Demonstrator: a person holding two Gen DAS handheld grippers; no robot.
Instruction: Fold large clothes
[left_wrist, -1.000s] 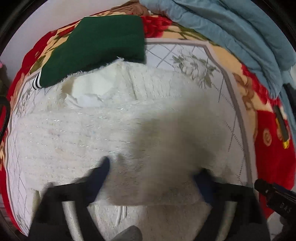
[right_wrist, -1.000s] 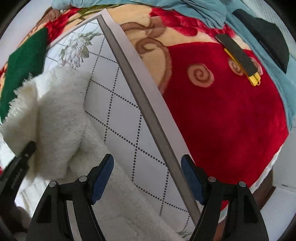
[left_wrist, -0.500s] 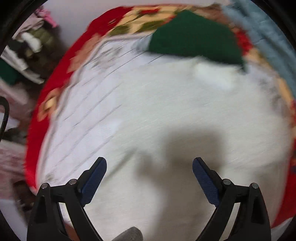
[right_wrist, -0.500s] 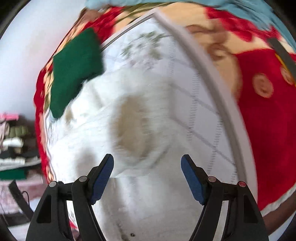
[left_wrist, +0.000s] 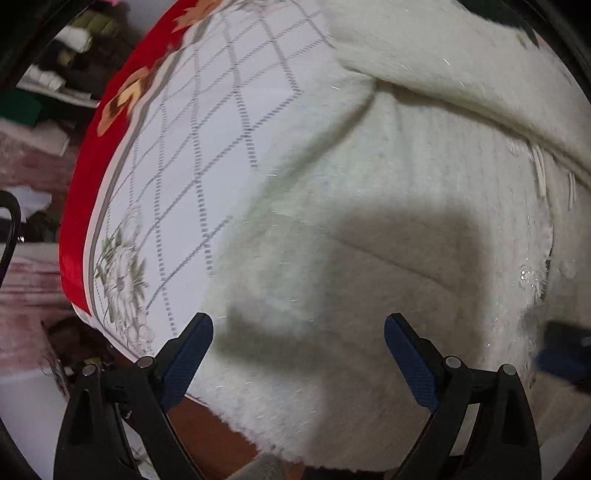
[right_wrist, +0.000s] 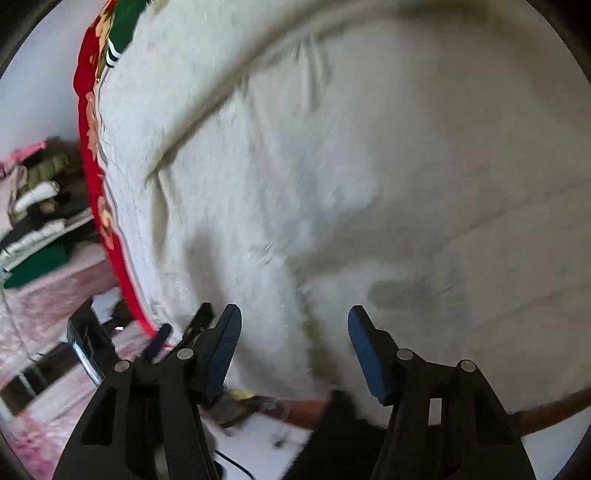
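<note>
Left gripper (left_wrist: 298, 360): jaws spread wide, gripping nothing, poised over the near hem of the white fuzzy sweater (left_wrist: 388, 229). Right gripper (right_wrist: 294, 350): jaws closing, sweater fabric below, no contact visible. Sweater lies on the floral blanket (left_wrist: 192, 155). Green garment (right_wrist: 125, 18) at the far edge.

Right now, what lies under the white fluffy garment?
The white fluffy garment lies on a white quilted sheet with a dotted diamond pattern, over a red floral blanket. Whatever is beneath the garment's middle is covered.
</note>
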